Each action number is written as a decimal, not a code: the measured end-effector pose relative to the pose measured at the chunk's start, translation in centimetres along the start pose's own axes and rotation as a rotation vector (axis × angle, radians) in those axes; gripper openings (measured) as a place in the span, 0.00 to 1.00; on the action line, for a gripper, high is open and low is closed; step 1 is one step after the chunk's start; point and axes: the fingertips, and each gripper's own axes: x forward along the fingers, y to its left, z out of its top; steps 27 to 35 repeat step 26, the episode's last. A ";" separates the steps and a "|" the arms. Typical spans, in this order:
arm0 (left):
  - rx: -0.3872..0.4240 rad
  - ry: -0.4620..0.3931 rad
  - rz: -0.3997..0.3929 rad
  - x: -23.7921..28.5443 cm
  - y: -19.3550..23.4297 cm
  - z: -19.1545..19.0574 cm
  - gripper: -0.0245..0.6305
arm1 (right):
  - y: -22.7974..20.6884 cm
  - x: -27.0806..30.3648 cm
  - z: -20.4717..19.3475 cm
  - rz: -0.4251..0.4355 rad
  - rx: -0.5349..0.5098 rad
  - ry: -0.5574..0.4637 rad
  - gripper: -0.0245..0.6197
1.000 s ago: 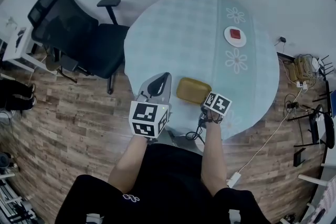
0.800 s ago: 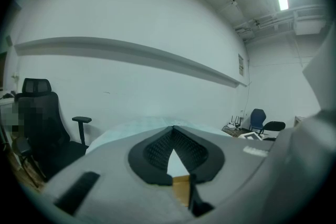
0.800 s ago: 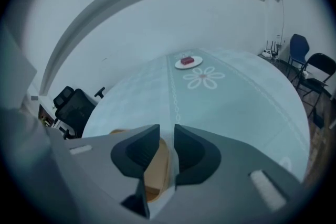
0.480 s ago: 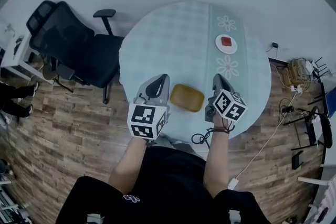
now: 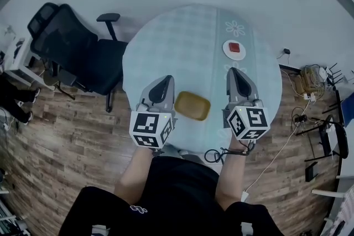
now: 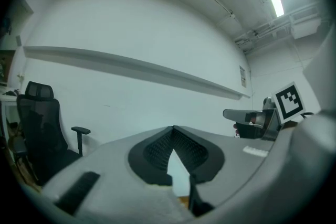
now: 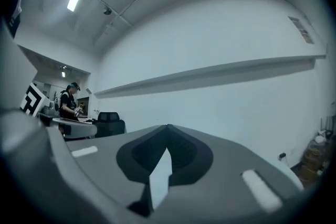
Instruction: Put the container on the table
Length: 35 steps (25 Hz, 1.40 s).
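Holding my left tool (image 5: 165,81) and right tool (image 5: 234,72) closed, empty; the container (image 5: 192,106) lies on the desk (image 5: 182,36) between them. Placing looks finished; next I only retreat.

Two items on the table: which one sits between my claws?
The mustard-yellow container, seen between the left claw and right claw; the white dish lies farther off.

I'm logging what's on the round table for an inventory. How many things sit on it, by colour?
Yellow container: 1
White disc: 1
Red block on the disc: 1
Total: 3
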 end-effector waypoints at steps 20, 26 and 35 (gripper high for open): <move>0.012 0.035 0.020 1.0 0.7 -1.3 0.04 | 0.3 0.9 0.7 -0.050 -0.312 0.090 0.05; -0.001 0.021 0.055 0.6 2.0 -1.1 0.04 | 0.4 1.3 0.7 -0.031 -0.309 0.088 0.05; -0.001 0.021 0.055 0.6 2.0 -1.1 0.04 | 0.4 1.3 0.7 -0.031 -0.309 0.088 0.05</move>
